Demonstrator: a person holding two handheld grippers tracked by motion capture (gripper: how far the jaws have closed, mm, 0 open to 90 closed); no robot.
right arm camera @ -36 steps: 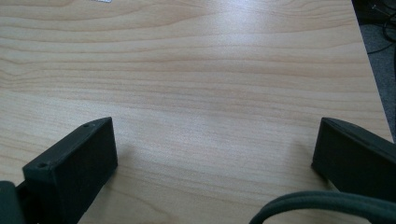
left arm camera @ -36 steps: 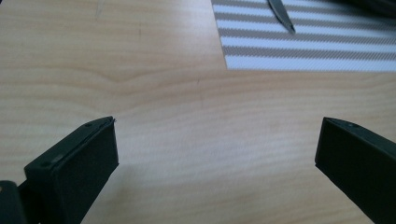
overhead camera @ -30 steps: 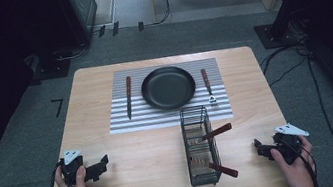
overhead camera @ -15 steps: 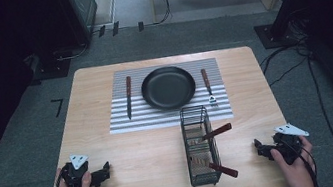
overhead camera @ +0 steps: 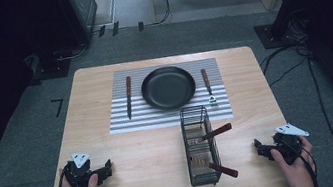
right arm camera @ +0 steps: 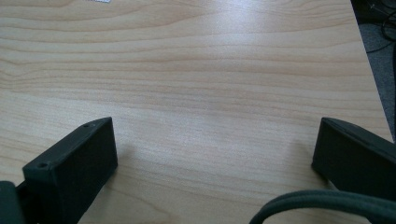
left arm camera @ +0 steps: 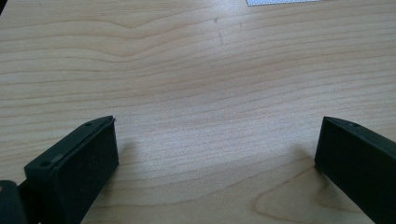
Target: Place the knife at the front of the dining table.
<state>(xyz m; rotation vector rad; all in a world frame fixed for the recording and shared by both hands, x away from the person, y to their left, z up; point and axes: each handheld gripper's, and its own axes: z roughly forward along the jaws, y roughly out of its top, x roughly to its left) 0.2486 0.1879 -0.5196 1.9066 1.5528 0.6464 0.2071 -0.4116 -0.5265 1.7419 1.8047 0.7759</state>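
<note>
Light wood-grain table [overhead camera: 132, 180], grey-and-white striped mat [overhead camera: 123, 123], black pan [overhead camera: 168, 87], black wire basket [overhead camera: 199, 144], reddish-brown handles on knife [overhead camera: 128, 97], fork [overhead camera: 208, 86] and the basket's two utensils [overhead camera: 216, 131], black grippers with pale grey top plates.

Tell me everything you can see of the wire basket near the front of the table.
The wire basket is a dark, open-mesh caddy, rectangular and longer front to back, standing on the bare wooden table just in front of the striped placemat, right of centre. Two brown-handled utensils stick out over its right side, one near the back, one near the front; their working ends are hidden inside. It lies between the two grippers, and neither touches it.
</note>
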